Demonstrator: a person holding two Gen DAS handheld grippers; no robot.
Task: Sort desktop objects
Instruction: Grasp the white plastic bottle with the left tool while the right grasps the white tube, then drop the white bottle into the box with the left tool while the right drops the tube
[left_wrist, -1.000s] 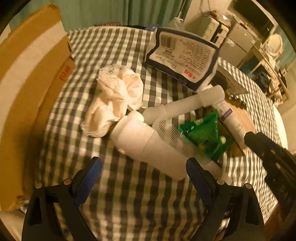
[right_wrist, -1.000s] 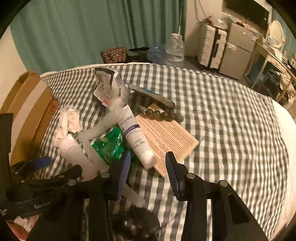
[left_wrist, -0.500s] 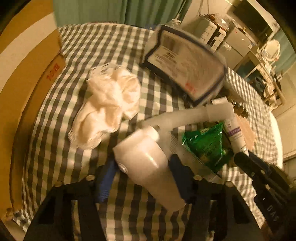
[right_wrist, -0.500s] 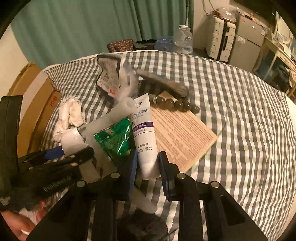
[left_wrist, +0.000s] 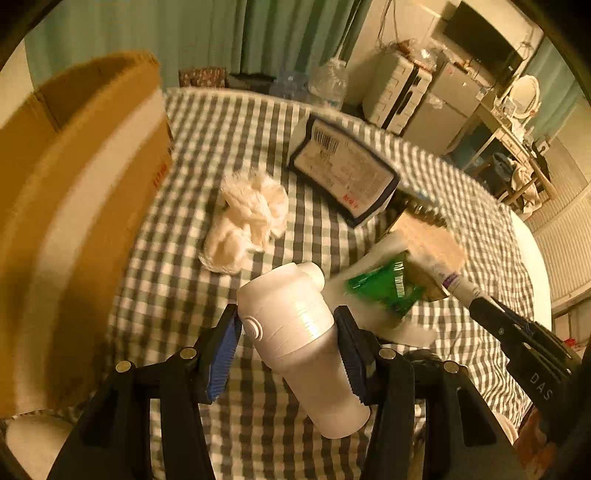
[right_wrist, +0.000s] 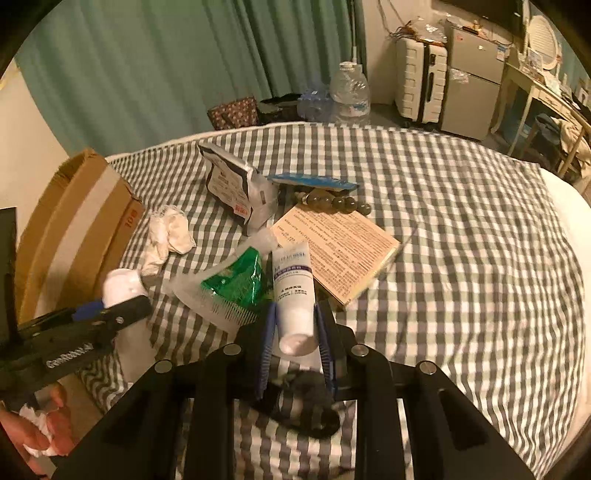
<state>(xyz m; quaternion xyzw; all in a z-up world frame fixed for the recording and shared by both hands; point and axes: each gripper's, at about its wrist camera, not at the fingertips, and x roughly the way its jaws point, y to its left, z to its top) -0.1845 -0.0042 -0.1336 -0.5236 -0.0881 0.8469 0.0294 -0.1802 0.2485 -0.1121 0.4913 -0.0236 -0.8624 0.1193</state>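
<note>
A checked cloth (right_wrist: 461, 236) is spread over the whole surface. Behind it, a green curtain (right_wrist: 177, 62) is hung across the far wall. On the floor at the far edge, a clear water bottle (right_wrist: 350, 94) is stood, with a patterned bag (right_wrist: 233, 112) to its left. At the far right, a white suitcase (right_wrist: 421, 86) is set upright beside a grey cabinet (right_wrist: 472, 77). Further right, a pale desk (right_wrist: 543, 99) is seen, with a round mirror (left_wrist: 524, 96) on it.
</note>
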